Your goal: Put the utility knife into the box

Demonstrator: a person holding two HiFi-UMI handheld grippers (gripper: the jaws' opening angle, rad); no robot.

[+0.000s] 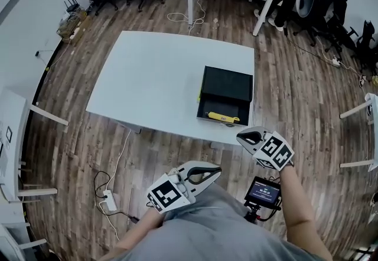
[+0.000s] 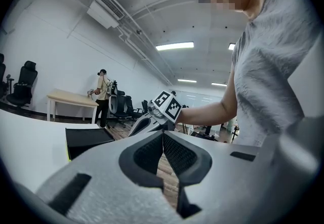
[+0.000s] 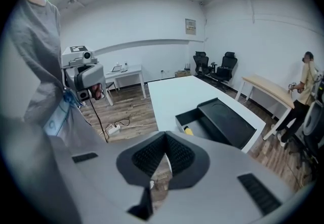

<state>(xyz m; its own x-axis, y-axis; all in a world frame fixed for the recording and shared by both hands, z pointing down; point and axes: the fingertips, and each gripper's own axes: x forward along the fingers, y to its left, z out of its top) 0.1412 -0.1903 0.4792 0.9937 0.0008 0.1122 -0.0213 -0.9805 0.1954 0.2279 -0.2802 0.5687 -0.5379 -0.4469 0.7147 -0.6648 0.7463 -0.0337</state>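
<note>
1. One white table (image 1: 159, 77) stands on the wooden floor (image 1: 77, 136).
2. A black box (image 1: 227, 84) sits open at the table's near right corner.
3. The left gripper (image 1: 214, 170) and right gripper (image 1: 243, 136) hang off the table's near edge, well apart, each with its jaws pressed together on nothing.
4. A small yellow item, probably the utility knife (image 1: 223, 117), lies inside the box along its near wall.

No lettering can be read. The small screen (image 1: 263, 191) near the right gripper (image 1: 245, 136) is lit but illegible, as is the wall notice (image 3: 190, 26).
</note>
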